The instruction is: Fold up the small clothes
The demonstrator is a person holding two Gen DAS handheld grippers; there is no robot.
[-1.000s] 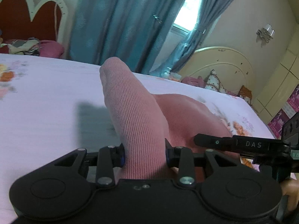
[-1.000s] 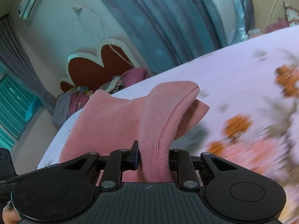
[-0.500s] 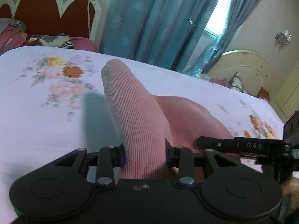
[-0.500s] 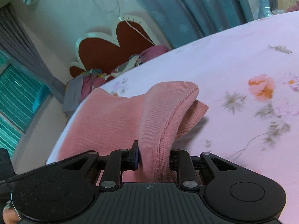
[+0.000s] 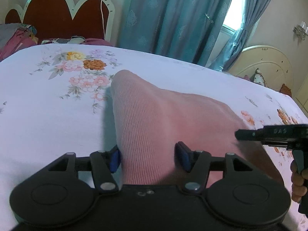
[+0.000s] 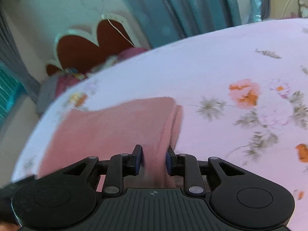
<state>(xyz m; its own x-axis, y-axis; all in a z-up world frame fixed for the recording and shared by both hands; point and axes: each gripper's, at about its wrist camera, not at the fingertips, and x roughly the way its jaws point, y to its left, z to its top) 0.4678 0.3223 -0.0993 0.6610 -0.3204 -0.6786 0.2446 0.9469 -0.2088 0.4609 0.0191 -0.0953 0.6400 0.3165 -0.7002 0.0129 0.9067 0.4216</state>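
Near hem of the pink knit garment [image 5: 146, 127] is hidden behind the left gripper [image 5: 148, 158] body at the bottom of the left wrist view. Right gripper [image 5: 269, 134] is cut off by the right edge there, jaws out of view; the hand [image 5: 297, 181] on it is half cropped. Right wrist view is motion-blurred: headboard [image 6: 84, 48], the clutter below it and the bed [image 6: 211, 61] print are smeared. Garment's far-left end there disappears behind the dark blur at lower left.

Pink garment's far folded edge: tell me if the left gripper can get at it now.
Probably yes. The left gripper, jaws opening around the pink garment, faces that edge with only flat bedsheet beside it; nothing blocks the way.
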